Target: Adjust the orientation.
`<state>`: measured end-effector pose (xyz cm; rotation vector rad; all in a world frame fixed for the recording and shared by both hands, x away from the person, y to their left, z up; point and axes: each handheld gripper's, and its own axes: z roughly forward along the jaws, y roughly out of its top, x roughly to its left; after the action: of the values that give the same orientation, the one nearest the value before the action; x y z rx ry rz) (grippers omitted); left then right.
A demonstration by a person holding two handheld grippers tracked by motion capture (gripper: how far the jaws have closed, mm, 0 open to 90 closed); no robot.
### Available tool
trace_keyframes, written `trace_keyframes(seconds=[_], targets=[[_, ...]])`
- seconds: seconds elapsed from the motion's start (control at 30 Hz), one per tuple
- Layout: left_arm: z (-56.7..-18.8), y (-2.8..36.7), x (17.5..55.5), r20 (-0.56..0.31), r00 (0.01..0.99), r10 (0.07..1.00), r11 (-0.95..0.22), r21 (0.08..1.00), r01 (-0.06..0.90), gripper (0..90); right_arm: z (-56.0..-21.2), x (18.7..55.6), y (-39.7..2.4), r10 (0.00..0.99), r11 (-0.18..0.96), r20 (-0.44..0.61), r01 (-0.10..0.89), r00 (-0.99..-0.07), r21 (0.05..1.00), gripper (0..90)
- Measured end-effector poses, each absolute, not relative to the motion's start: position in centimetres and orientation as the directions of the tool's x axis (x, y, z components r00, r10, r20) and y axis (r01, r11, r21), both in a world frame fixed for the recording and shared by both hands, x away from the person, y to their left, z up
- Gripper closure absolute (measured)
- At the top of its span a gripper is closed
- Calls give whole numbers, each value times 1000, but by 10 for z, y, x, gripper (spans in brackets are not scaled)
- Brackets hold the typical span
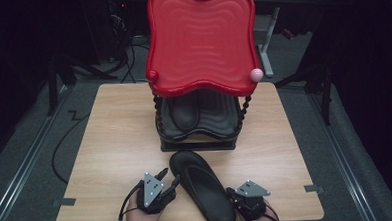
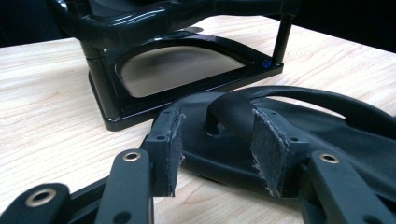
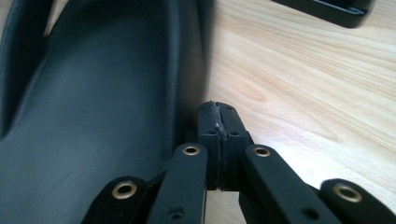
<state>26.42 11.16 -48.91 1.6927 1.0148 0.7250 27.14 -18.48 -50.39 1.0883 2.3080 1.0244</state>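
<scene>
A black flip-flop sandal (image 1: 202,188) lies on the wooden table (image 1: 110,144) in front of a two-tier rack, toe toward the rack. My left gripper (image 1: 170,175) is at the left of the toe, open. In the left gripper view its pads (image 2: 170,149) stand apart, and the sandal's toe and strap post (image 2: 219,116) lie just beyond the gap, with no pad pressing on them. My right gripper (image 1: 232,193) is by the heel's right edge. In the right gripper view its jaws (image 3: 219,116) are shut pad to pad on nothing, beside the sandal's rim (image 3: 187,70).
The rack has a red wavy top tray (image 1: 201,40) and a black lower tray (image 1: 219,119) that holds a second black sandal (image 1: 184,113). Its black base (image 2: 187,88) stands close ahead of the toe. Bare table lies to the left and right of the rack.
</scene>
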Motion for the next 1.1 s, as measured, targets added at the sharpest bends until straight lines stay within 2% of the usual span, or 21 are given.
trace_keyframes(seconds=[0.2, 0.53, 0.7, 0.8, 0.97, 1.03, 1.1], targets=[[-488, 123, 261, -1, 436, 900, -140, 947, 290, 524, -503, 265, -166, 729, 458, -21, 464, -684, 758, 878], [-490, 146, 242, -7, 391, 920, -123, 944, 306, 485, -507, 270, -108, 627, 505, -14, 393, -779, 769, 813], [-498, 141, 233, 29, 419, 908, -184, 925, 334, 467, -501, 276, -101, 635, 483, -19, 378, -772, 790, 792], [-502, 137, 231, 25, 428, 903, -198, 910, 365, 467, -493, 277, -104, 658, 426, 3, 376, -753, 823, 741], [-508, 131, 229, 29, 432, 901, -213, 898, 384, 522, -482, 270, -93, 649, 354, 22, 328, -760, 876, 597], [-506, 131, 230, 20, 434, 901, -208, 897, 389, 601, -483, 270, -85, 651, 355, 27, 335, -759, 873, 570], [-506, 129, 231, 19, 436, 900, -208, 897, 389, 609, -487, 271, -80, 662, 376, 4, 336, -750, 864, 564]])
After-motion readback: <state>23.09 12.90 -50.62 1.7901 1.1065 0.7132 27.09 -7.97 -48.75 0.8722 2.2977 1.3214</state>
